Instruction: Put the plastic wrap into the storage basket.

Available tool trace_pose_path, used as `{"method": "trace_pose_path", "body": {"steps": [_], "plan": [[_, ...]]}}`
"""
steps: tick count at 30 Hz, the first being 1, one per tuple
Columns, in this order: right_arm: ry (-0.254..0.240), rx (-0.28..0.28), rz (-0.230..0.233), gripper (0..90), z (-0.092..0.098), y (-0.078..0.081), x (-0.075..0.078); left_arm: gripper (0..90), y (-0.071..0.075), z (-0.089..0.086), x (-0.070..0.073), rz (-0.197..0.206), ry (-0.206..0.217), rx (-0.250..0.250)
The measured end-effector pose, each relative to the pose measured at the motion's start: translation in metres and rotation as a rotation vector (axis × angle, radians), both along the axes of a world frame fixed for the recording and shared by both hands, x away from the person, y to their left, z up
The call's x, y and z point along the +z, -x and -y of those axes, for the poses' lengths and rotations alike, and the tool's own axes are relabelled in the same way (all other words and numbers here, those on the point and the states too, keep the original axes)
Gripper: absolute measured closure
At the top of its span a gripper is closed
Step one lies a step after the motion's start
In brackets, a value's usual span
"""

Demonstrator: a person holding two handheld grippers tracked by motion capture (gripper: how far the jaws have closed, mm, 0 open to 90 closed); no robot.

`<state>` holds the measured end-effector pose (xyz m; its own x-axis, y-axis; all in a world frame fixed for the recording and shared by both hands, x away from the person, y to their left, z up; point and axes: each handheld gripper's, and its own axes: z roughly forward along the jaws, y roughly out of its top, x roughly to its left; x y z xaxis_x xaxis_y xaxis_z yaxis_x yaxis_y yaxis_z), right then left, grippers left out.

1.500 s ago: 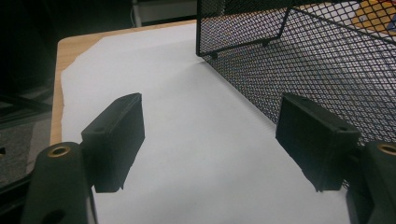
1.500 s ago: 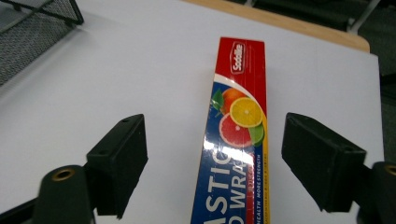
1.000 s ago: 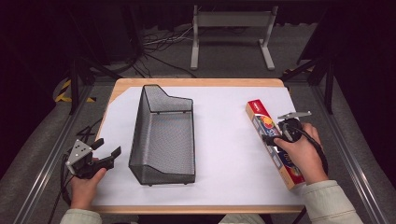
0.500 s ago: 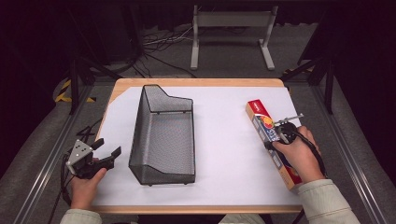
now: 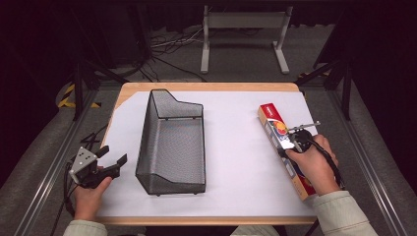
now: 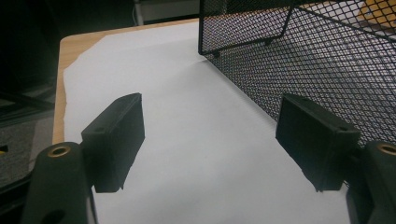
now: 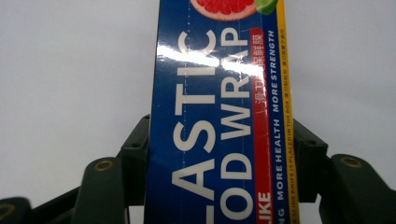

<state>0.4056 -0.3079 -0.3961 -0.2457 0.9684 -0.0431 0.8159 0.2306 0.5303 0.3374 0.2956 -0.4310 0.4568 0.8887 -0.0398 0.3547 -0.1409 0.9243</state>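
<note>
A dark room surrounds a wooden counter (image 5: 206,87) covered by a large white paper sheet (image 5: 236,147); cables and a grey metal stand lie on the floor beyond its far edge.

Along the right side of the sheet lies a long, narrow plastic wrap box (image 5: 275,125), flat on the paper and running from the near right edge away toward the middle of the counter's far side. Its top face is deep blue with large white capital letters, a red band carrying smaller white print, and a yellow strip down one long edge. A picture of a cut pink grapefruit and a green lime sits toward the far end, and that end panel is red. The glossy surface throws back a bright streak of light across the lettering in the right gripper view (image 7: 219,116).

The right gripper (image 5: 294,142), held in the person's right hand (image 5: 314,164), straddles the box partway along its length. Its jaws have just been closing and now sit against the two long sides of the box, gripping it.

The left gripper (image 5: 110,160) hovers at the near left corner of the sheet, its jaws spread wide with nothing between them. Just beside it stands a black wire mesh basket (image 5: 172,142), empty, well apart from the box.
</note>
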Motion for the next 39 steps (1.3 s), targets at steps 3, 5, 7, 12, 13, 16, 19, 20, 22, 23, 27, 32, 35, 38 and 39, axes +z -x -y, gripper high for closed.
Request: {"method": "trace_pose_path", "body": {"steps": [3, 5, 7, 12, 13, 16, 19, 20, 22, 23, 27, 32, 35, 38, 39], "plan": [[-0.02, 0.003, 0.016, 40.8, -0.002, 0.003, 0.009, 24.3, 0.0, 0.0, 0.0, 0.001, 0.003, 0.002], [-0.031, 0.006, 0.034, 40.7, -0.004, 0.004, 0.016, 24.3, 0.0, 0.0, 0.001, 0.003, 0.004, 0.001], [-0.045, 0.002, 0.054, 40.6, -0.006, 0.005, 0.022, 24.3, 0.0, -0.001, 0.001, 0.004, 0.012, 0.003], [-0.062, 0.006, 0.093, 40.6, -0.008, 0.009, 0.035, 24.3, 0.001, -0.002, 0.001, 0.007, 0.025, 0.006], [-0.067, 0.006, 0.099, 40.6, -0.009, 0.01, 0.036, 24.3, 0.001, -0.002, 0.001, 0.007, 0.025, 0.007], [-0.073, 0.011, 0.11, 40.6, -0.01, 0.011, 0.042, 24.3, 0.001, -0.003, 0.001, 0.008, 0.025, 0.008], [-0.079, 0.015, 0.121, 40.6, -0.012, 0.013, 0.047, 24.3, 0.001, -0.003, 0.001, 0.006, 0.022, 0.009], [-0.077, 0.017, 0.126, 40.5, -0.013, 0.013, 0.049, 24.4, 0.001, -0.003, 0.001, 0.005, 0.023, 0.01], [-0.062, 0.016, 0.14, 40.5, -0.015, 0.013, 0.051, 24.4, 0.002, -0.004, 0.002, 0.004, 0.023, 0.009], [-0.07, 0.015, 0.142, 40.6, -0.017, 0.013, 0.052, 24.4, 0.002, -0.004, 0.002, 0.004, 0.022, 0.008], [-0.105, 0.013, 0.139, 40.6, -0.022, 0.014, 0.054, 24.3, 0.002, -0.003, 0.001, 0.006, 0.018, 0.007], [-0.124, 0.022, 0.145, 40.6, -0.041, 0.015, 0.061, 24.4, 0.002, -0.003, 0.001, 0.007, 0.018, 0.006], [-0.133, 0.058, 0.142, 40.6, -0.059, 0.014, 0.068, 24.4, 0.002, -0.003, 0.001, 0.007, 0.018, 0.006], [-0.139, 0.077, 0.142, 40.6, -0.069, 0.013, 0.072, 24.4, 0.002, -0.003, 0.001, 0.007, 0.018, 0.006], [-0.142, 0.09, 0.145, 40.6, -0.075, 0.013, 0.074, 24.4, 0.002, -0.003, 0.001, 0.007, 0.018, 0.006]]}}
